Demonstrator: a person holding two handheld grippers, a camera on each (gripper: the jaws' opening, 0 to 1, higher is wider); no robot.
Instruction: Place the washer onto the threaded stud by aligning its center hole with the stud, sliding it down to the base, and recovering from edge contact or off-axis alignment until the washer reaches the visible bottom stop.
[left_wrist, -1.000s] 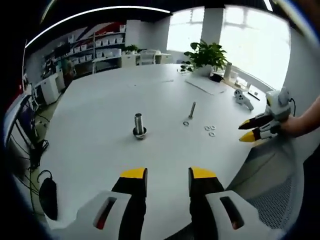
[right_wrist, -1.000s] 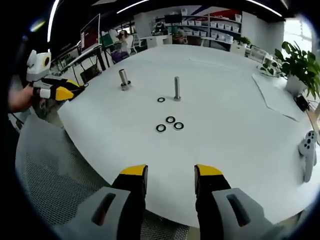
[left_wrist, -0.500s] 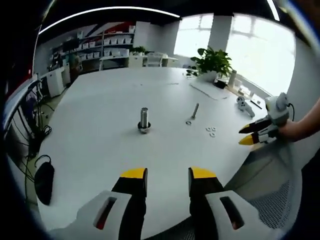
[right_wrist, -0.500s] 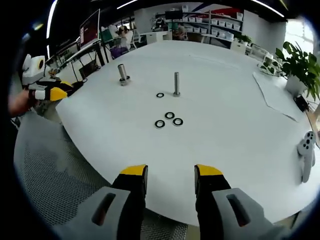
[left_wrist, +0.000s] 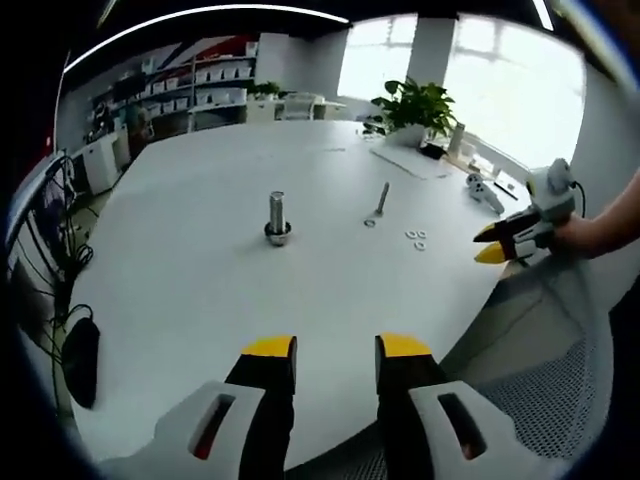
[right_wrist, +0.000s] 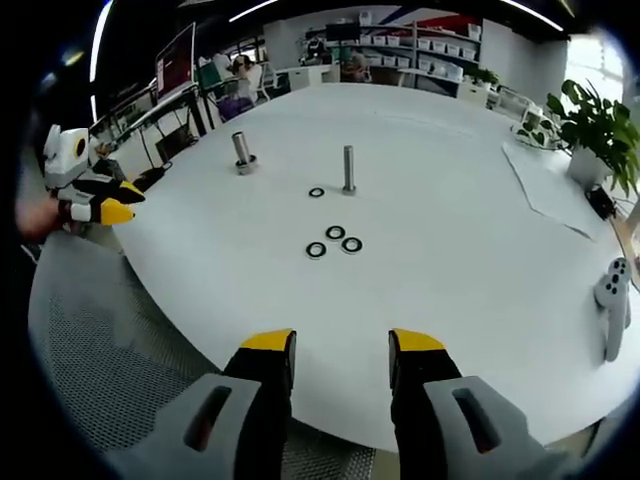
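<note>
On the white round table (left_wrist: 200, 300) a thick threaded stud (left_wrist: 277, 217) stands upright on a wide base. To its right stands a thin stud (left_wrist: 381, 200) with one washer (left_wrist: 369, 222) lying at its foot. Three more washers (right_wrist: 335, 243) lie loose in a cluster, nearer the table's edge. My left gripper (left_wrist: 322, 350) hovers open above the near table edge, holding nothing. My right gripper (right_wrist: 342, 345) is open as well and empty, short of the washers. Each gripper also appears across the table from the other: the right gripper (left_wrist: 500, 243) and the left gripper (right_wrist: 108, 201), both with jaws apart.
A white hand controller (right_wrist: 612, 305) lies near the table's right edge, with a sheet of paper (right_wrist: 545, 170) and a potted plant (right_wrist: 590, 120) further back. A mesh chair back (right_wrist: 110, 350) sits below the table edge. Shelves and desks line the room behind.
Both views have shifted a little with the hands. Studs and washers lie where they were. Both grippers stay open and empty.
</note>
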